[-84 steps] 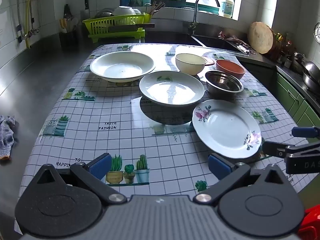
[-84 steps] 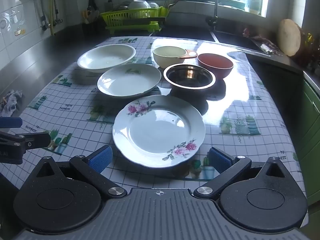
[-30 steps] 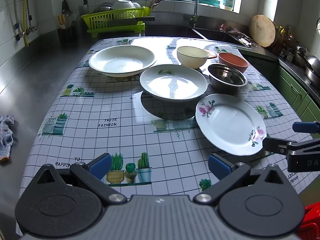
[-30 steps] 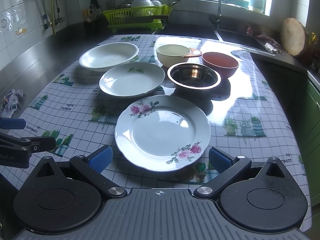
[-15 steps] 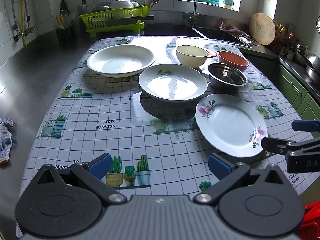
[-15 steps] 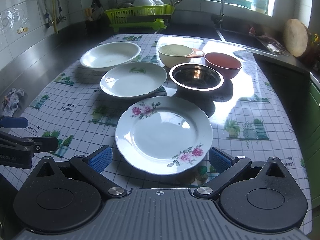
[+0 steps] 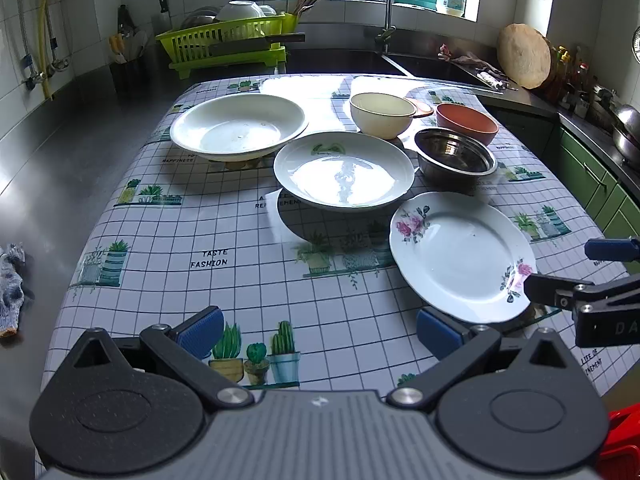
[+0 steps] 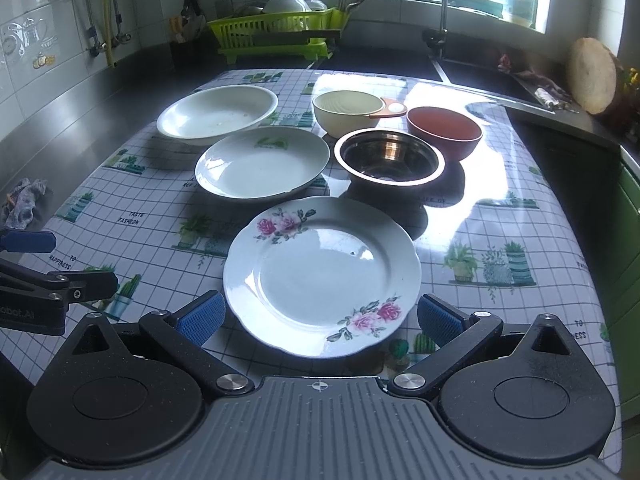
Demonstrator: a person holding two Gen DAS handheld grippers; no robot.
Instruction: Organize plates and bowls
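Observation:
A floral plate (image 8: 320, 276) lies nearest on the cloth-covered table (image 8: 500, 220), between the open fingers of my right gripper (image 8: 320, 318), which has no grip on it. Behind it are a white shallow dish (image 8: 262, 162), a larger white dish (image 8: 218, 114), a steel bowl (image 8: 390, 158), a cream bowl (image 8: 348, 112) and a red-brown bowl (image 8: 444, 130). My left gripper (image 7: 318, 330) is open and empty over the front left of the table; the floral plate (image 7: 460, 254) is to its right.
A green dish rack (image 7: 228, 46) with bowls stands at the back left. A sink and tap (image 7: 394, 4) are behind the table. A rag (image 7: 10, 288) lies on the steel counter at left. Green cabinets (image 7: 600, 196) are at right.
Both grippers have shifted slightly, with the view edging a little closer to the dishes. The dishes have not moved and both grippers stay open.

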